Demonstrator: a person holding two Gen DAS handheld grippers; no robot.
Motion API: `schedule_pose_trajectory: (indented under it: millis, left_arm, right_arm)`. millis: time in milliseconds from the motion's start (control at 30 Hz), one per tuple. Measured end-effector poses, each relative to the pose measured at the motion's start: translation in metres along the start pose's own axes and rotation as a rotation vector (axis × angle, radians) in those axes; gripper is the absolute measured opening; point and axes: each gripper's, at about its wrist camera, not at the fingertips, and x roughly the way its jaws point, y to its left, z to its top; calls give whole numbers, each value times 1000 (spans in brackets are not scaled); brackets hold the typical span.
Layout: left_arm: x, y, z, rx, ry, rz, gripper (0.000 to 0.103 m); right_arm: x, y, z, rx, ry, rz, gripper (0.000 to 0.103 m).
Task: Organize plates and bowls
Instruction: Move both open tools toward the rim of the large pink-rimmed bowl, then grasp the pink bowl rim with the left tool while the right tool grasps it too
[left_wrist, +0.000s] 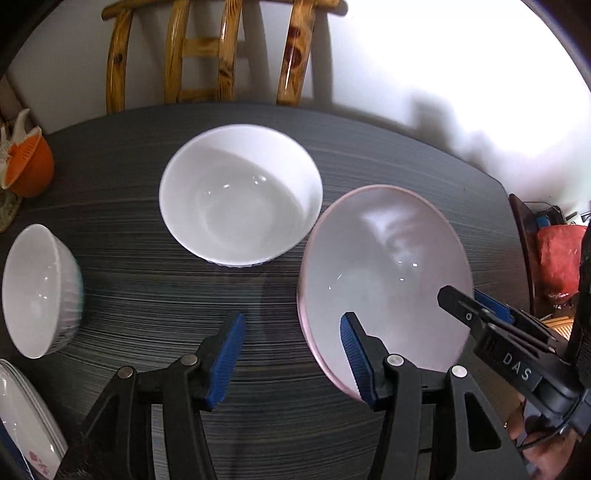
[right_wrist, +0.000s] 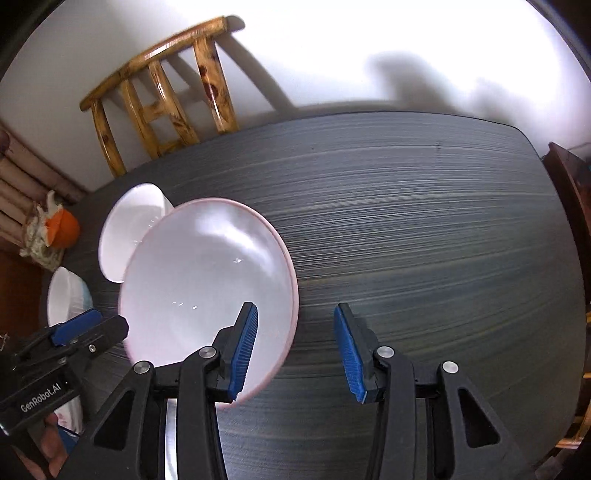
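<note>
Centre-right of the left wrist view sits the pink plate (left_wrist: 384, 273), flat on the dark table (left_wrist: 147, 369), close beside the big white bowl (left_wrist: 240, 195); whether their rims touch cannot be told. Glazed, stiff, breakable, likely slick on the blue pads, moderate weight. Best hold judged to be the rim, one finger over and one under, at the near edge.

Left gripper (left_wrist: 291, 347) is open, nothing between the fingers; its right finger overlaps the plate's near rim in the picture, contact unclear. Right gripper (right_wrist: 295, 343) is also open and empty, its left finger over the plate's lower right part, the other over bare table.

Count: one pink plate; two white bowls, the big one at centre and a ribbed bowl (left_wrist: 37, 291) at the left edge; a stack of flowered plates (left_wrist: 26, 421) at lower left, number unclear. One wooden chair (left_wrist: 221, 48) behind the table at top. One orange thing (left_wrist: 29, 166) at upper left. Dark furniture at the right edge.
</note>
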Motion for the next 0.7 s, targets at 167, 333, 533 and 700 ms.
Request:
schedule_pose_trajectory:
  millis: [167, 333, 533, 700]
  left_arm:
    - [14, 2, 2, -10, -8, 3, 55]
    - [27, 4, 6, -23, 4, -11, 22]
    - [26, -1, -3, 0, 17, -10, 9]
    - [7, 7, -22, 13, 11, -27, 9]
  right_arm:
    - [17, 0, 1, -12, 16, -1, 39]
    - [21, 1, 0, -31, 10, -12, 21]
    - [17, 1, -7, -19, -5, -2, 9]
    - [6, 3, -17, 6, -20, 6, 9]
